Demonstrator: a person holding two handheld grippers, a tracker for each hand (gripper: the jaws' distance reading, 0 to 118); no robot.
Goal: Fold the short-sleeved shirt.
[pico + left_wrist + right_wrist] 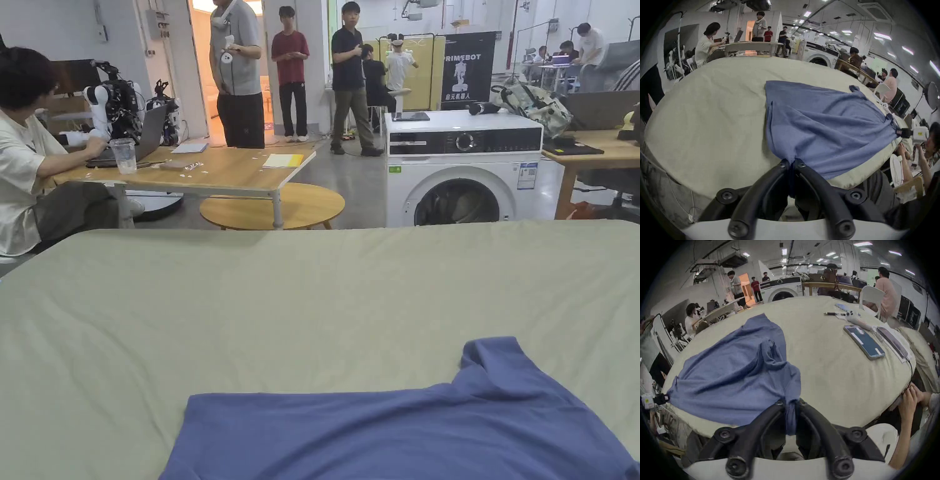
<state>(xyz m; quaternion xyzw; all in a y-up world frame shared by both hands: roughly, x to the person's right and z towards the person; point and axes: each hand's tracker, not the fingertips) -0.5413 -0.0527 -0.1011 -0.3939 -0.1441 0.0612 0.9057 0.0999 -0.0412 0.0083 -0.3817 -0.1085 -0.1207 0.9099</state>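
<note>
- Left gripper (791, 162) has its two jaws pinched together on a bunched corner of the blue shirt (823, 123), right at the near edge of the cloth-covered table (708, 123).
- Right gripper (790, 402) does the same further along that edge, jaws closed on a gathered fold with a tail of fabric hanging down between them.
- Between the two grips the shirt lies spread across the near part of the table, pulled fairly taut but creased; one short sleeve (494, 353) sticks out toward the far side.
- To my eye this is the spreading-out stage: no fold is laid yet.
- Next, I'd guess both hands need to draw apart evenly and lay the cloth flat, then let go and regrip for the first fold.
- Off to the right on the table sit two phones (864, 343) and a pen, well apart from the shirt.
- Beyond stands a washing machine (462, 172), with people at other tables.
</note>
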